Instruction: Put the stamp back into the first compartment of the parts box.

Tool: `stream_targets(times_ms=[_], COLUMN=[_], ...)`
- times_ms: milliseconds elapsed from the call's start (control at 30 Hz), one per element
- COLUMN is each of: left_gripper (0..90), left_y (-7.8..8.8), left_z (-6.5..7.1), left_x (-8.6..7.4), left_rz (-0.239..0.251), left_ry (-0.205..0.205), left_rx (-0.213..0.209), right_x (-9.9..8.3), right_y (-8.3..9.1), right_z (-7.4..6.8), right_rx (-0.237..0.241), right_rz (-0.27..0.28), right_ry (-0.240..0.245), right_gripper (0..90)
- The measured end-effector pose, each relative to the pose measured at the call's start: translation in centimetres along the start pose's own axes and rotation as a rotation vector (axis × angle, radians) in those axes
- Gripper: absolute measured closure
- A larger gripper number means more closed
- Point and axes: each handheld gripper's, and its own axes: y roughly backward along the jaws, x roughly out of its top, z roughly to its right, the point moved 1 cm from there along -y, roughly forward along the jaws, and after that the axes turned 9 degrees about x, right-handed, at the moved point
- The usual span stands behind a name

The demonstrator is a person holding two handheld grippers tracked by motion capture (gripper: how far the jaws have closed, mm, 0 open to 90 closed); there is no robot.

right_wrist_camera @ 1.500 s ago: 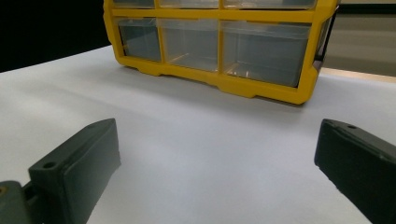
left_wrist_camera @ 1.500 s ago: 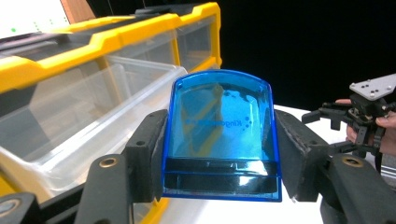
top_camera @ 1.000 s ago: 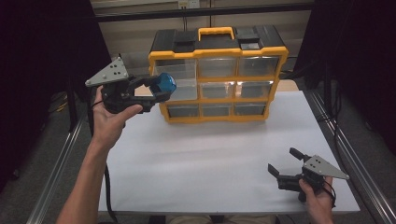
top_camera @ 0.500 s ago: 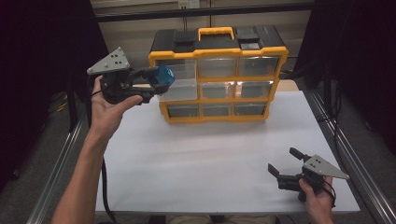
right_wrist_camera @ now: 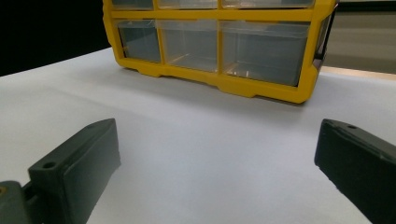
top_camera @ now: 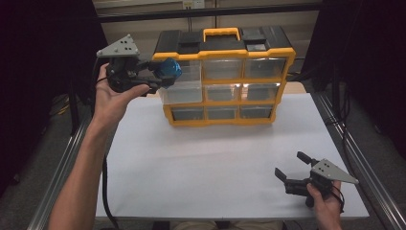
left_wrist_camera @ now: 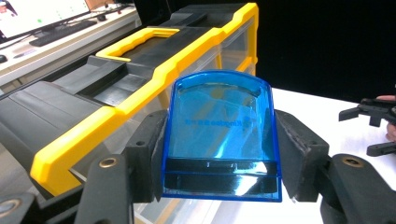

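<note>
Above the white table [top_camera: 215, 158], the left hand-held gripper [top_camera: 160, 76] clamps a blue case [left_wrist_camera: 219, 135] beside the organizer [top_camera: 225, 76].

A translucent blue case [left_wrist_camera: 219, 135] sits between black jaws, before a yellow-and-black drawer organizer [top_camera: 225, 76] on a white table [top_camera: 210, 163].

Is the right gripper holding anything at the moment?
No, the right gripper rests low on the white table with its jaws spread wide and nothing between them, as the right gripper view also shows.
</note>
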Motion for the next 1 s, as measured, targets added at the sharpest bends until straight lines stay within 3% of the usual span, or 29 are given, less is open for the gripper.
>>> stream_targets(times_ms=[233,567,933,1000], left_gripper=[41.3,41.2,41.2,41.2], left_y=[-0.6,-1.8,-3.7,-4.1], left_z=[-0.6,-1.6,-1.8,-2.1], left_x=[0.8,2.4,3.4,3.4], left_rz=[-0.031,-0.113,-0.212,-0.228], left_ry=[-0.003,-0.023,-0.064,-0.056], left_rx=[-0.007,0.005,-0.020,-0.018], right_x=[0.0,0.0,0.0,0.0], right_y=[-0.1,-0.1,0.0,0.0], right_z=[0.1,0.2,0.2,0.2], right_rx=[-0.003,-0.002,-0.003,-0.003], right_rz=[0.003,-0.001,-0.002,-0.003], right_ry=[0.000,-0.001,0.000,-0.001], right_gripper=[0.0,0.0,0.0,0.0])
